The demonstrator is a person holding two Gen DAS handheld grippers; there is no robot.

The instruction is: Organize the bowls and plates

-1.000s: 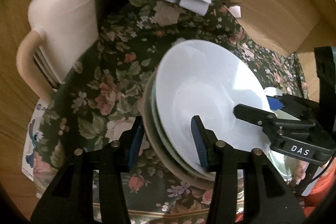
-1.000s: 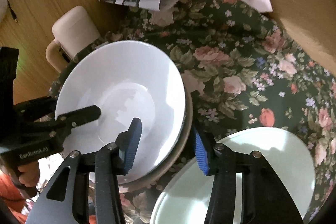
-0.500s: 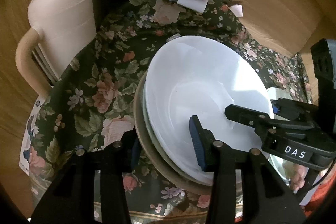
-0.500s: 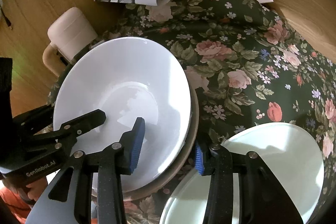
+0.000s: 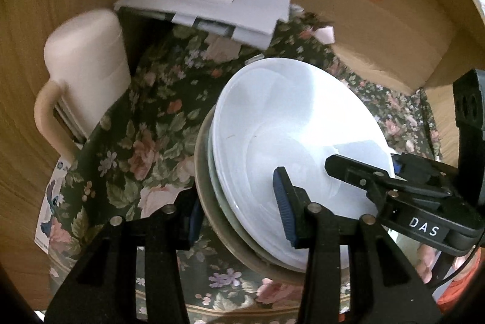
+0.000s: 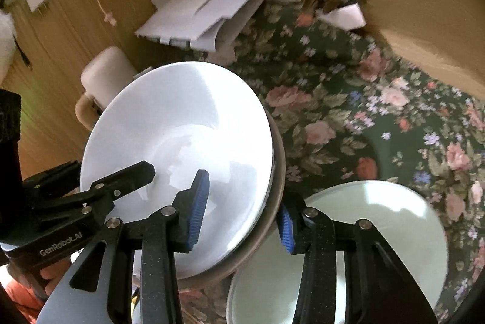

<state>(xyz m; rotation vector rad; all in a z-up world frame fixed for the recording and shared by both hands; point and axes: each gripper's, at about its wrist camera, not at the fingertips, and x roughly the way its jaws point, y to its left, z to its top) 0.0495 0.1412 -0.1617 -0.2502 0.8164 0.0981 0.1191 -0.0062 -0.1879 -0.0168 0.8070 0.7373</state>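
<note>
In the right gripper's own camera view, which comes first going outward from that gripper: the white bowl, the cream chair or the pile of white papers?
From the right gripper:
1. White bowl, top of the stack clamped between its fingers, just left of centre.
2. Cream chair, behind the bowl, off the table's left edge.
3. Pile of white papers, at the table's far edge, by the wall.
</note>
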